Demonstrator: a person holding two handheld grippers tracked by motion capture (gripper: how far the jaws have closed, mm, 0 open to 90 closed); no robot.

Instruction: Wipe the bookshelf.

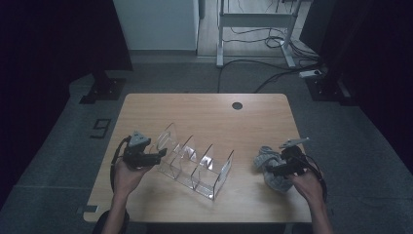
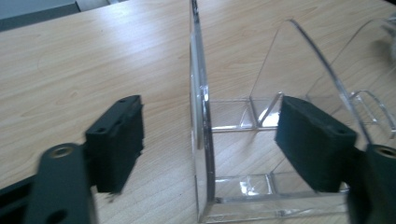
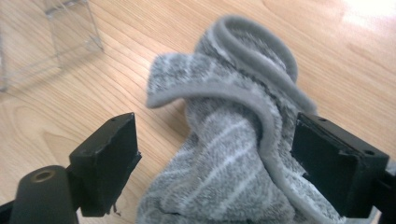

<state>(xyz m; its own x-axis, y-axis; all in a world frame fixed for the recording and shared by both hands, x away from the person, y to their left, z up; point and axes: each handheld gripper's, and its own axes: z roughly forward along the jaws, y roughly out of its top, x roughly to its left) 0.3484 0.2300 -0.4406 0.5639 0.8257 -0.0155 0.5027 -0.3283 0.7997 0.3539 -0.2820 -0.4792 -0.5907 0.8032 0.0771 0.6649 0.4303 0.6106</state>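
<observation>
A clear acrylic divider rack (image 1: 195,165) stands on the wooden table (image 1: 204,112), left of centre. My left gripper (image 1: 158,156) is at the rack's left end. In the left gripper view its jaws (image 2: 210,144) stand wide apart on either side of the rack's end wall (image 2: 198,93), with neither pad pressing on it. A crumpled grey towel with pale stripes (image 1: 265,158) lies at the table's right. My right gripper (image 1: 272,170) hovers over it, open. In the right gripper view the towel (image 3: 224,116) bunches up between the spread jaws (image 3: 215,158).
A round cable hole (image 1: 237,105) sits near the table's far edge. Beyond the table are a white frame's legs (image 1: 253,19) and cables on the floor (image 1: 272,73). The rack's far dividers (image 2: 327,70) stand behind the end wall.
</observation>
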